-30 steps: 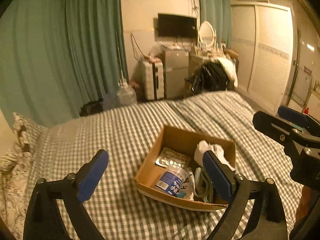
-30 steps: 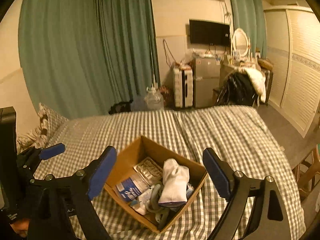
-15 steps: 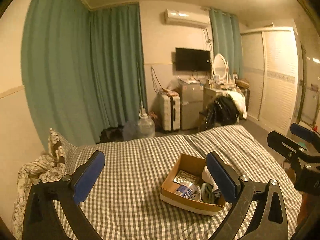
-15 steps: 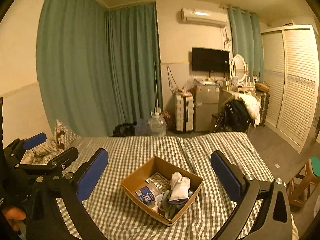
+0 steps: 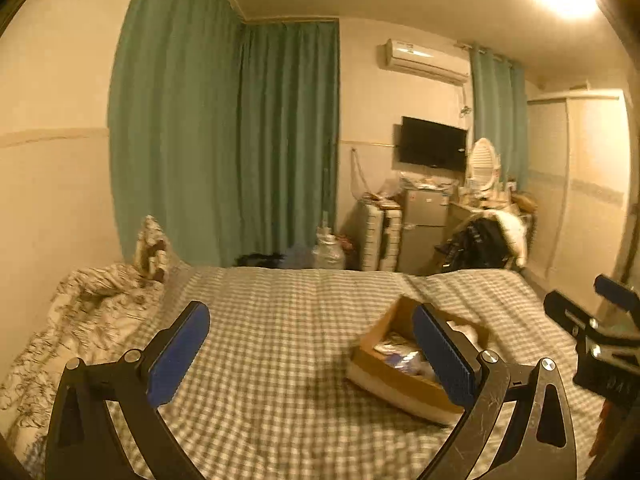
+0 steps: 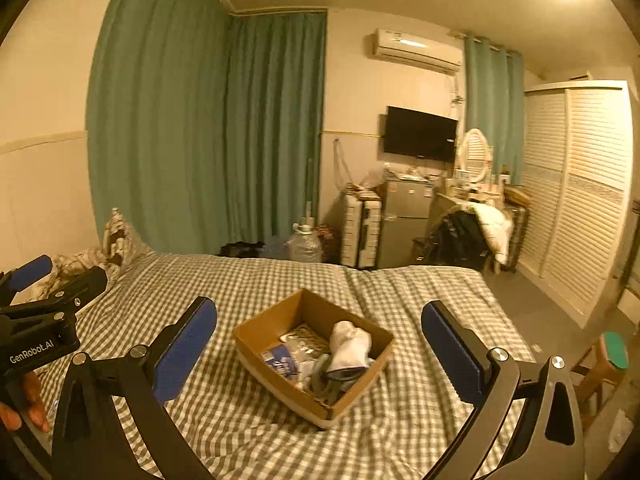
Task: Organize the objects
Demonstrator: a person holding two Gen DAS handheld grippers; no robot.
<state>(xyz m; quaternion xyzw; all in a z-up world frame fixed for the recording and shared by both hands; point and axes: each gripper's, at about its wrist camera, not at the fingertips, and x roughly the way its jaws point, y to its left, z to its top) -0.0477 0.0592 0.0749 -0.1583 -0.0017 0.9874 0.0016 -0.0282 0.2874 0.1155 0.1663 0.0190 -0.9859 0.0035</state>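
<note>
An open cardboard box (image 6: 280, 318) sits on the checked bed (image 6: 420, 304). It holds a white sock (image 6: 349, 344), a blue-labelled packet (image 6: 280, 360), a silver foil pack (image 6: 302, 334) and grey items. My right gripper (image 6: 320, 340) is open and empty, held back from the box. My left gripper (image 5: 310, 350) is open and empty; its right finger covers part of the box (image 5: 384, 336) in the left wrist view. The left gripper also shows at the left edge of the right wrist view (image 6: 44, 288).
A patterned pillow and quilt (image 5: 100, 300) lie at the bed's left. Green curtains (image 6: 200, 140), a suitcase (image 6: 360, 232), a small fridge (image 6: 404, 224), a water jug (image 6: 306, 244), a cluttered chair (image 6: 468, 236) and a white wardrobe (image 6: 572, 192) stand beyond. A stool (image 6: 608, 356) stands at the right.
Both grippers have pulled back and up from the box, which now looks smaller and farther. The left wrist view has swung left. Both stay open and empty.
</note>
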